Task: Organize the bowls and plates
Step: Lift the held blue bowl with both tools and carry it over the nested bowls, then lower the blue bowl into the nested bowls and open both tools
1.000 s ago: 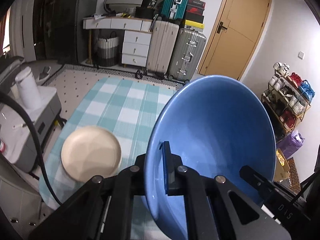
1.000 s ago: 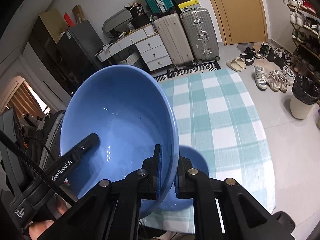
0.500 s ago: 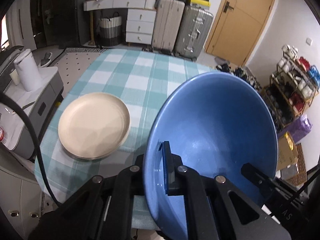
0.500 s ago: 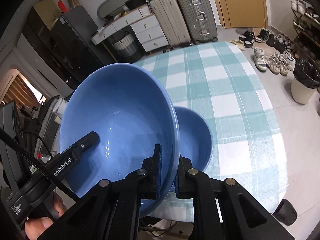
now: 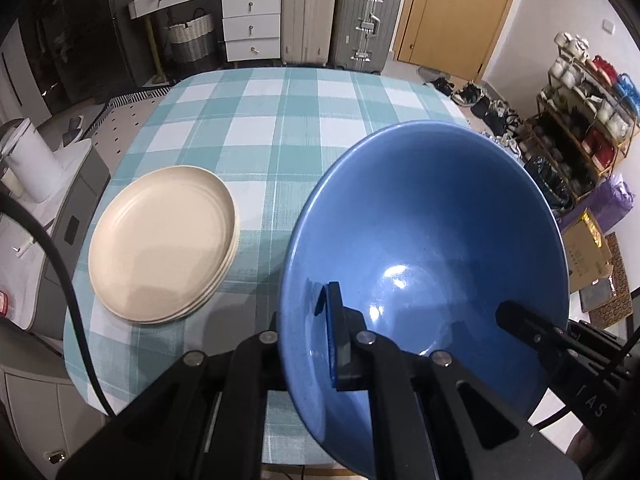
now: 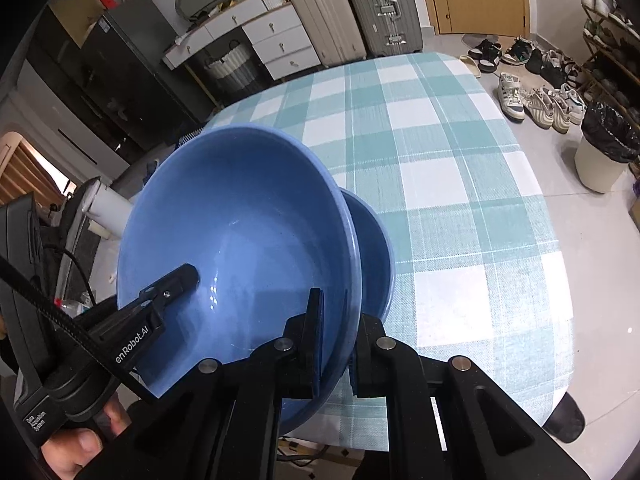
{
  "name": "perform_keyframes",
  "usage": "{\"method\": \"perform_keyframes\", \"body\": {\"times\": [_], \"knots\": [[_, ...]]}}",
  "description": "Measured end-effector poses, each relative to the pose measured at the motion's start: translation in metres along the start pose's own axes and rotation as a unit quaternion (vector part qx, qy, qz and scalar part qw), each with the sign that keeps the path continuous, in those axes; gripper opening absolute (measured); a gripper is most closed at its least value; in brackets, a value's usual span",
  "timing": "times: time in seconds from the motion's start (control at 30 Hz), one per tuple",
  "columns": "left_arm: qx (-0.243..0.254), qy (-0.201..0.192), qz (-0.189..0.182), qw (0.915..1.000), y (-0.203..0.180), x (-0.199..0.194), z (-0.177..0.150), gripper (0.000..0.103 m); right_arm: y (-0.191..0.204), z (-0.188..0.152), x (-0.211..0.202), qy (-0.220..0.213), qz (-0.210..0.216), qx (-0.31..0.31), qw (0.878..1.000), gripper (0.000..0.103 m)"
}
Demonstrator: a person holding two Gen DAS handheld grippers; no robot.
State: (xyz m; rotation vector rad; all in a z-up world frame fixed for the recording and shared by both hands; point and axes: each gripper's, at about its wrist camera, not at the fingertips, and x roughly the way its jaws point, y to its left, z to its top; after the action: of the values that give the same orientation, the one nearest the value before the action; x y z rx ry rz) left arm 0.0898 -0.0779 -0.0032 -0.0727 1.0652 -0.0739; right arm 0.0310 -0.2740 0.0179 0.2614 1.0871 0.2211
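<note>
Both the left gripper (image 5: 308, 336) and right gripper (image 6: 334, 344) pinch the big bowl's (image 6: 240, 240) rim. The second bowl (image 6: 376, 256) sits just beyond the right fingers; I'd centre and lower level, then release together.

far wall: white drawers (image 5: 251, 26), two suitcases (image 5: 340, 16) and a wooden door (image 5: 452, 12); shoe rack (image 5: 580, 96) at right (shoes (image 6: 536, 92) on the grey floor).

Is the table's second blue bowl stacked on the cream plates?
No. The second blue bowl sits apart from the cream plates.
</note>
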Motion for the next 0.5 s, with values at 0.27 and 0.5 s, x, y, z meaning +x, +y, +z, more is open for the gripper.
{"method": "perform_keyframes", "body": {"times": [0.27,0.5], "knots": [[0.026,0.024,0.011,0.9993,-0.004,0.018,-0.004,0.009,0.000,0.007,0.017,0.030,-0.037,-0.015,0.999,0.009],[0.039,0.023,0.024,0.9987,-0.009,0.020,-0.002,0.010,-0.001,0.010,0.028,0.041,-0.053,-0.024,0.997,0.010]]}}
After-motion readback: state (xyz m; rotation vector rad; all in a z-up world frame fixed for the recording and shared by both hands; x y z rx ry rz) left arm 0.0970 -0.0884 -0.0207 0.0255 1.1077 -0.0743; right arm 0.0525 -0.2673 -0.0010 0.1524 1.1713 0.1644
